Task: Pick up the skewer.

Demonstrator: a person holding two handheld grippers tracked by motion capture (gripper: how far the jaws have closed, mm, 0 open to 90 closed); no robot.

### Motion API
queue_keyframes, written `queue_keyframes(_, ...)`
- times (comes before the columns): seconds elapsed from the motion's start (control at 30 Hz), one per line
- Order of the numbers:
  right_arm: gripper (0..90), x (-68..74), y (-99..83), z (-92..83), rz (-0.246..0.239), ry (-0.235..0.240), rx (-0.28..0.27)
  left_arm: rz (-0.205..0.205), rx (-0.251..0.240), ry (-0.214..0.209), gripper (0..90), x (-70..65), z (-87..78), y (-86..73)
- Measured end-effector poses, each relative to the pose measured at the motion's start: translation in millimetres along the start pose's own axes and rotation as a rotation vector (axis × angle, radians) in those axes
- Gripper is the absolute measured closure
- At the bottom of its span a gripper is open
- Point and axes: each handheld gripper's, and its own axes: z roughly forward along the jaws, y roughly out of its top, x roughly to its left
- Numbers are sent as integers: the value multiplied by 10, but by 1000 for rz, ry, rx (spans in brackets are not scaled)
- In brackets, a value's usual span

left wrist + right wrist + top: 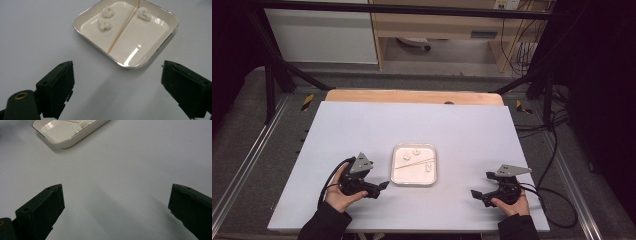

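White tabletop (362, 130) carries everything. My left tongs (117, 82) gape wide and empty just short of the tray (160, 45); the right tongs (116, 207), equally wide and empty, sit farther off. I judge the thin skewer (122, 27) could roll or flick away if pinched off-centre. My left gripper view shows three white lumps (104, 24) clearly; the high view blurs them.

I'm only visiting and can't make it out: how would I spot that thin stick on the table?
Find the big white table, then the small square tray at its middle, between the two grippers. The stick lies slantwise across the tray's floor. It is long, straight and tan, whereas its neighbours are three small white lumps.
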Motion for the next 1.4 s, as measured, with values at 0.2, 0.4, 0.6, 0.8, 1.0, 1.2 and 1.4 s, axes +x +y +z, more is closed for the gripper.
queue_keyframes(0.2,10,-2,0,0,-2,0,0,-14,30,-9,247,-5,166,155)
queue_keyframes(0.4,10,-2,-1,3,-3,3,4,-50,45,-3,432,25,324,263)
queue_keyframes(0.6,11,2,-3,8,0,3,4,-93,45,7,702,57,422,324)
queue_keyframes(0.8,11,-1,-4,15,-7,2,8,-130,36,13,879,73,556,370)
queue_keyframes(1.0,11,2,-5,17,-6,3,10,-129,73,29,897,91,756,367)
queue_keyframes(1.2,12,-1,-5,13,-9,3,8,-127,101,29,897,99,836,344)
queue_keyframes(1.4,12,-1,-5,14,-12,4,8,-122,104,-1,897,68,822,330)
